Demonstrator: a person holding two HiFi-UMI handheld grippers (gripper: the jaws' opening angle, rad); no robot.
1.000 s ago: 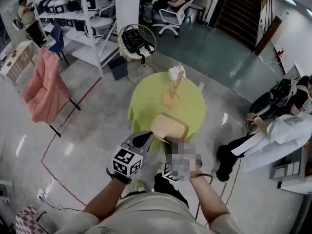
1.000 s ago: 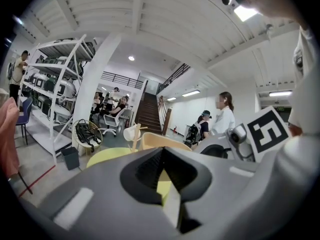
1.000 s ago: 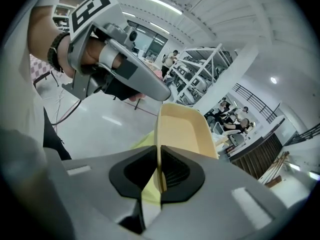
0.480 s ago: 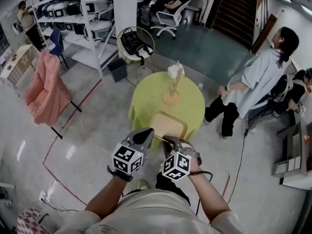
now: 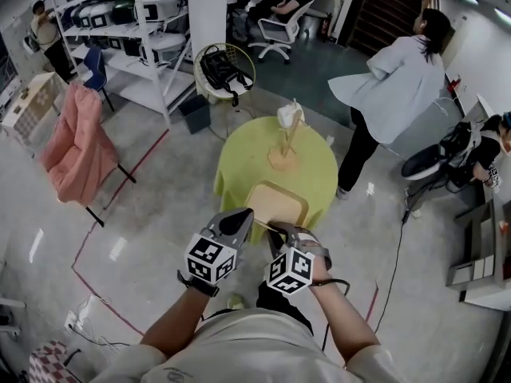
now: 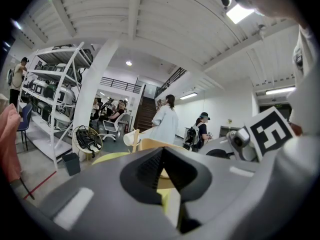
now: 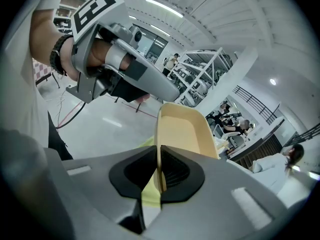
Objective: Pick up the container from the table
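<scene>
A tan, shallow container (image 5: 278, 202) lies at the near edge of a round table with a yellow-green cloth (image 5: 239, 158). My right gripper (image 5: 275, 228) is shut on the container's near rim. In the right gripper view the thin rim runs up between the jaws of the right gripper (image 7: 159, 176), and the container (image 7: 185, 131) stretches away beyond them. My left gripper (image 5: 246, 214) sits at the container's near left corner, its jaws closed with nothing seen between them. In the left gripper view the container (image 6: 152, 142) shows just past the tips of the left gripper (image 6: 162, 151).
A wooden stand (image 5: 285, 146) with a white object on top stands mid-table. A person in a light shirt (image 5: 395, 78) walks right of the table; another sits at the far right (image 5: 479, 154). A wire chair with a black bag (image 5: 223, 70) and shelving (image 5: 128, 22) are behind.
A person in a light shirt has stood up at the right and walked toward the back. Both grippers and the container have stayed about where they were.
</scene>
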